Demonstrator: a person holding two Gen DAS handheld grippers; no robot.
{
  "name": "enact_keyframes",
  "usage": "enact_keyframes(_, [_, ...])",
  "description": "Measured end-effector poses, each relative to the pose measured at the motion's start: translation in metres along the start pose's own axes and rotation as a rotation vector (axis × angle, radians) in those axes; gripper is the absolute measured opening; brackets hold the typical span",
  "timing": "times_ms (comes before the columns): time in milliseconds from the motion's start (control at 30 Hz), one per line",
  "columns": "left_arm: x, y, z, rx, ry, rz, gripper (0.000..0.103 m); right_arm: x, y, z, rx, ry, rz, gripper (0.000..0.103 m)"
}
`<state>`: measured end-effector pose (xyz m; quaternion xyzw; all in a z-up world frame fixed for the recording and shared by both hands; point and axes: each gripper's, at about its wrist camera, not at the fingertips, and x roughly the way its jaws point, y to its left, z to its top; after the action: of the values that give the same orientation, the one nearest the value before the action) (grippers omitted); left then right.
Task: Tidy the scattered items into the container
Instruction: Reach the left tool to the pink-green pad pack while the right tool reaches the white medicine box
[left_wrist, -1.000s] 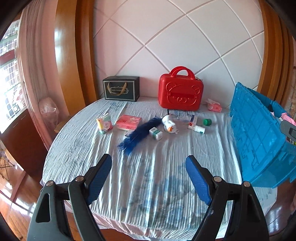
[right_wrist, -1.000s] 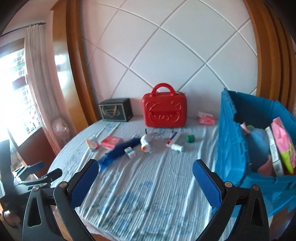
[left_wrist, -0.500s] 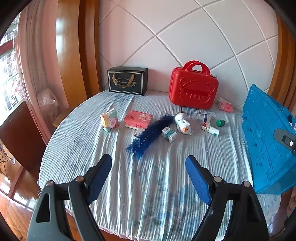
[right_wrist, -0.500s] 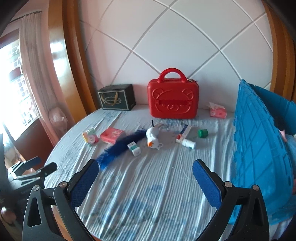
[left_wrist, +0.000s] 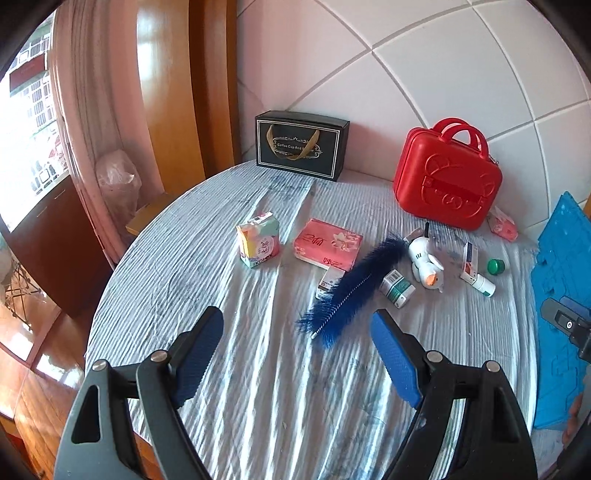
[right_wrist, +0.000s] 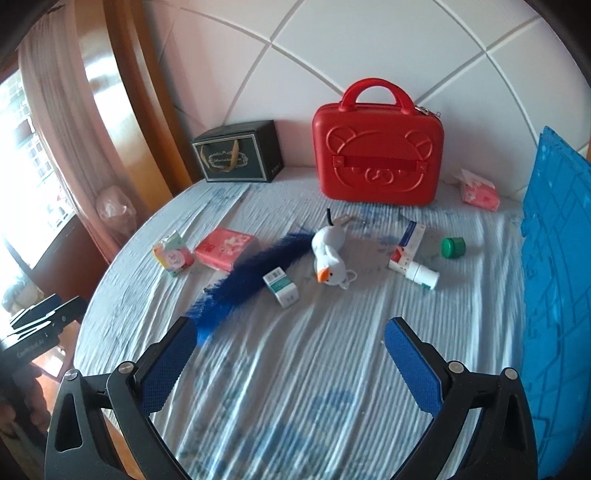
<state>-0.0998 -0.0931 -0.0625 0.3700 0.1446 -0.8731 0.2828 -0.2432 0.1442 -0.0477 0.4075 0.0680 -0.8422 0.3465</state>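
Observation:
Scattered on the striped tablecloth lie a blue feather (left_wrist: 351, 288) (right_wrist: 251, 277), a white plush duck (left_wrist: 424, 260) (right_wrist: 328, 254), a pink tissue pack (left_wrist: 327, 243) (right_wrist: 226, 248), a pastel tissue pack (left_wrist: 258, 240) (right_wrist: 173, 254), a small green-white box (left_wrist: 397, 288) (right_wrist: 281, 287), a spray bottle with its carton (left_wrist: 476, 267) (right_wrist: 413, 254) and a green cap (left_wrist: 495, 266) (right_wrist: 453, 246). The blue crate (left_wrist: 565, 295) (right_wrist: 557, 266) stands at the right. My left gripper (left_wrist: 297, 339) and right gripper (right_wrist: 290, 350) hover open and empty above the near cloth.
A red bear-face case (left_wrist: 447, 184) (right_wrist: 376, 155) and a black gift box (left_wrist: 301, 146) (right_wrist: 240, 157) stand at the back by the wall. Another pink tissue pack (right_wrist: 478, 190) lies behind the crate's corner. The round table's edge (left_wrist: 107, 280) drops off at the left.
Both grippers have moved forward and lower toward the items; the crate has slid to the right edge of both views, its contents out of sight. Both grippers stay open.

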Motion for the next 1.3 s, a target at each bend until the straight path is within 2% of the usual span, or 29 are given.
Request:
enact_keyframes(200, [0.048, 0.034, 0.033, 0.019, 0.028, -0.008, 0.082, 0.041, 0.028, 0.020, 0.027, 0.032, -0.029, 0.103])
enact_keyframes(400, [0.109, 0.078, 0.053, 0.053, 0.088, 0.001, 0.082, 0.109, 0.079, 0.035, 0.030, 0.110, -0.007, 0.103])
enact_keyframes(533, [0.150, 0.102, 0.060, 0.064, 0.107, -0.020, 0.082, 0.158, 0.116, 0.039, 0.014, 0.174, 0.007, 0.103])
enact_keyframes(667, [0.187, 0.112, 0.061, 0.107, 0.125, -0.057, 0.082, 0.199, 0.141, 0.044, 0.012, 0.206, -0.010, 0.103])
enact_keyframes(867, [0.240, 0.110, 0.062, 0.194, 0.171, -0.132, 0.082, 0.247, 0.155, 0.042, 0.072, 0.235, -0.040, 0.102])
enact_keyframes(900, [0.247, 0.110, 0.062, 0.209, 0.176, -0.141, 0.082, 0.252, 0.156, 0.040, 0.075, 0.242, -0.051, 0.095])
enact_keyframes(967, [0.261, 0.107, 0.063, 0.240, 0.181, -0.156, 0.082, 0.270, 0.158, 0.034, 0.097, 0.269, -0.061, 0.064])
enact_keyframes(1133, [0.286, 0.099, 0.067, 0.323, 0.177, -0.192, 0.082, 0.299, 0.160, 0.024, 0.135, 0.313, -0.072, 0.058])
enact_keyframes(1300, [0.307, 0.088, 0.069, 0.359, 0.205, -0.238, 0.082, 0.320, 0.158, 0.017, 0.153, 0.356, -0.096, 0.057])
